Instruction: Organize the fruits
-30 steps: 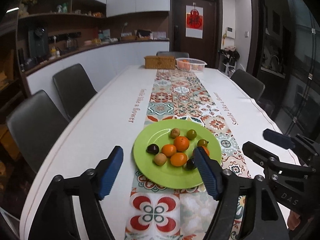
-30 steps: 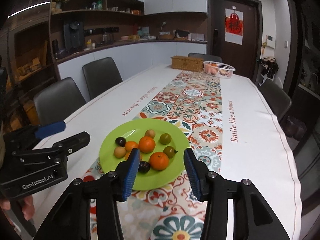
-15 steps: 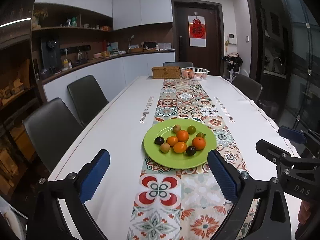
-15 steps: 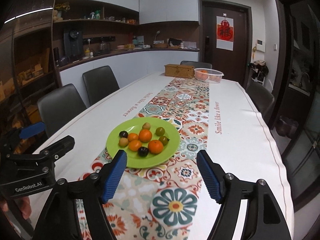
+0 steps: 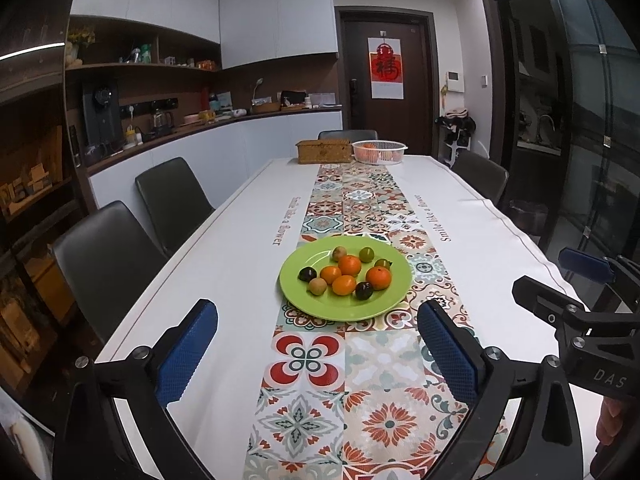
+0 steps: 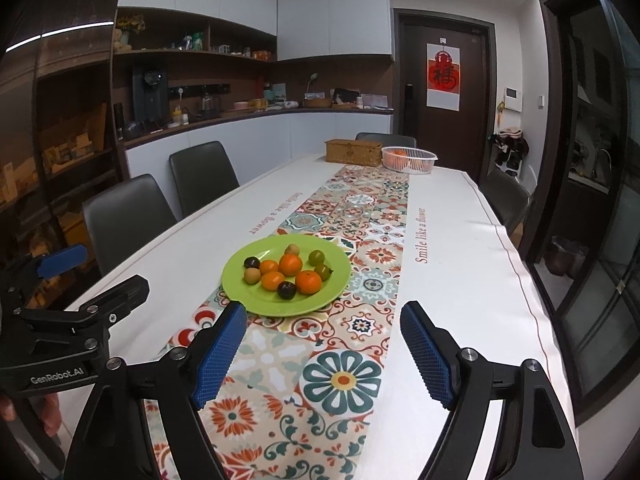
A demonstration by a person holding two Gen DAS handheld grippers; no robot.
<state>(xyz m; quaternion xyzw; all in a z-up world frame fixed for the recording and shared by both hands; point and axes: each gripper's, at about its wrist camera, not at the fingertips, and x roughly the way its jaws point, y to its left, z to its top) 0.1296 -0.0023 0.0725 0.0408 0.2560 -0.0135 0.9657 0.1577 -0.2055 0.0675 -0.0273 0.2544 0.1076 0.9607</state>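
A green plate (image 5: 372, 308) (image 6: 240, 292) sits on the patterned table runner and holds several small fruits: oranges (image 5: 379, 277) (image 6: 308, 282), dark plums (image 5: 364, 291), green ones (image 5: 366, 255) and tan ones (image 5: 317, 286). My left gripper (image 5: 318, 354) is open and empty, held back from the plate's near edge. My right gripper (image 6: 324, 354) is open and empty, also short of the plate. Each gripper shows at the edge of the other's view.
A long white table (image 5: 240, 240) with dark chairs (image 5: 108, 256) on both sides. At the far end stand a woven box (image 5: 324, 151) and a white basket (image 5: 379, 152) holding oranges. The counter and shelves run along the left wall.
Both grippers have pulled back and up from the plate, and their jaws have opened wider. The fruits on the plate have not moved.
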